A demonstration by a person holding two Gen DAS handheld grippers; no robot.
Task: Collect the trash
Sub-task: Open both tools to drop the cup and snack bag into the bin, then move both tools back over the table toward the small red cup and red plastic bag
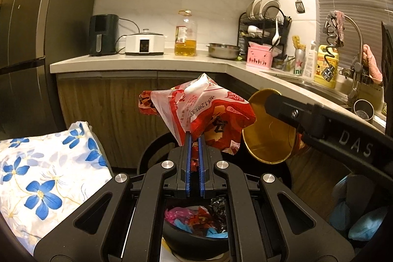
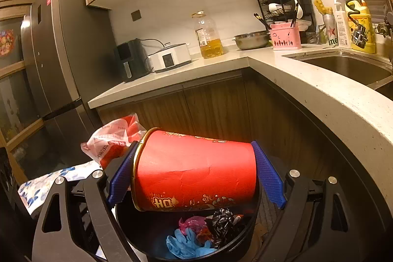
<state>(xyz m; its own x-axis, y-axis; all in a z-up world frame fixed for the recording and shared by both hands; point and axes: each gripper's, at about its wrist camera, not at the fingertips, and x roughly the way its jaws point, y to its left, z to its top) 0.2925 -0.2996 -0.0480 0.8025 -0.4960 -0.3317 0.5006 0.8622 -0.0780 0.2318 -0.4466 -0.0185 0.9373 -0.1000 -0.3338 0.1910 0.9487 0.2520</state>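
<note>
Room: kitchen, pale stone counter (image 2: 221, 65) across the middle | left gripper (image 1: 194, 136) squeezes crinkly red-and-white plastic bag (image 1: 201, 104), centre | right gripper (image 2: 194, 168) wide, holding big red paper cup (image 2: 196, 168) sideways | black round bin (image 2: 137, 232) below, bottom edge cut off

"DAS" on right claw (image 1: 282, 112), "ine" on green can (image 2: 331, 33)

Kitchen counter (image 2: 221, 65) bearing a black air fryer (image 1: 103, 34), white cooker (image 1: 144, 41), oil bottle (image 2: 208, 37), steel bowl (image 1: 223, 50), pink utensil caddy (image 2: 286, 39) and dish rack (image 1: 266, 23). Refrigerator (image 2: 61, 53) at left; floral cloth (image 1: 41, 176) nearby.
</note>
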